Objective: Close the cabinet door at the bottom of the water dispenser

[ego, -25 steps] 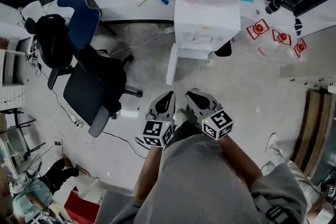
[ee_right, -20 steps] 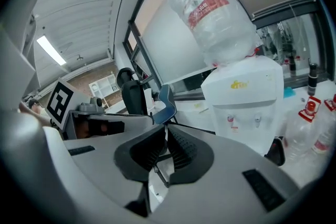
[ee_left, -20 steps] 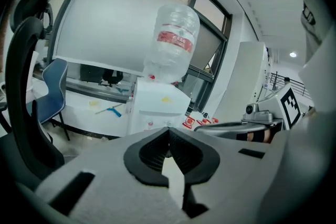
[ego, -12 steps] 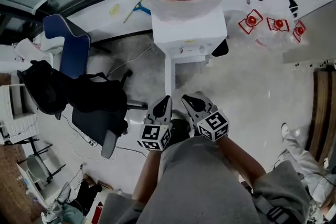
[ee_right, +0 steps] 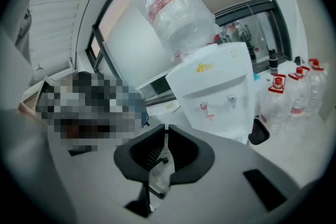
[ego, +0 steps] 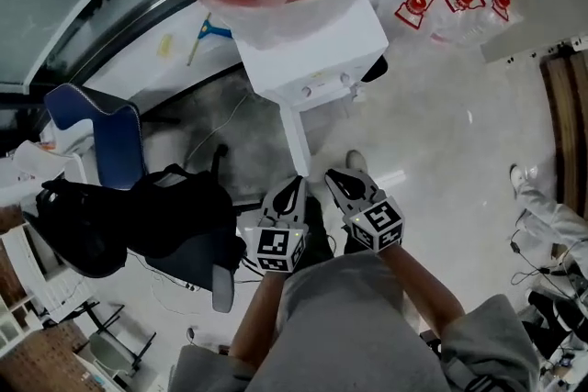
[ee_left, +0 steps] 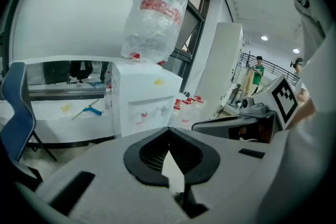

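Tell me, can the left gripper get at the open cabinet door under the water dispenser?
Probably yes. The cabinet door stands swung out from the water dispenser, its free edge just ahead of the left gripper, only bare floor between them. The chair sits off to the left.

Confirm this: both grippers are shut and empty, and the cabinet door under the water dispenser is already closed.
Not closed: in the head view the cabinet door stands swung out from the water dispenser. The left gripper and right gripper are shut and empty.

Pale grey floor (ego: 441, 151), blue office chair (ego: 96, 119), white ledge (ego: 179, 60), clear bottles (ego: 450, 9)
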### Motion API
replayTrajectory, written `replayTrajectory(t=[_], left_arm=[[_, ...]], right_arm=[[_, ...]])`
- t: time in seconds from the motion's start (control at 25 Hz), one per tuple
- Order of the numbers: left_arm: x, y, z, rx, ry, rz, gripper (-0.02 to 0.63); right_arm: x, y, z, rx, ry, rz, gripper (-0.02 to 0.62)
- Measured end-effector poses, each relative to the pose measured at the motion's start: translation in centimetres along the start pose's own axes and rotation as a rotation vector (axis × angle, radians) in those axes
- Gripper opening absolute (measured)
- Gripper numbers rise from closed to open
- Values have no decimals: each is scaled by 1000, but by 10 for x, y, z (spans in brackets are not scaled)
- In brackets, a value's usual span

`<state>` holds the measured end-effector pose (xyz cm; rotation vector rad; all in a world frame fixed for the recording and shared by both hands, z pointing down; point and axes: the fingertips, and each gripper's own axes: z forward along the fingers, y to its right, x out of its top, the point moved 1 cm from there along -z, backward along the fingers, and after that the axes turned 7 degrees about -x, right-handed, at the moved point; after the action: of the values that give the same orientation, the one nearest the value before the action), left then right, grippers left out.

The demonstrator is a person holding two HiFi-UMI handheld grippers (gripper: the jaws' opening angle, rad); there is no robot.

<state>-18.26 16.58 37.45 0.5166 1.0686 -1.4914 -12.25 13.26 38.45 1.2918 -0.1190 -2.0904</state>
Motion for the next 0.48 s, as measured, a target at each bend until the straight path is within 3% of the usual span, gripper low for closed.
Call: replayTrajectory(t=[0.2, 0.48], left_arm=[[-16, -21, 3, -57, -52, 16, 6], [-34, -43, 16, -81, -82, 37, 6]], right_arm=[[-25, 0, 11, -91, -3, 73, 12], [-60, 2, 33, -136, -29, 124, 12]])
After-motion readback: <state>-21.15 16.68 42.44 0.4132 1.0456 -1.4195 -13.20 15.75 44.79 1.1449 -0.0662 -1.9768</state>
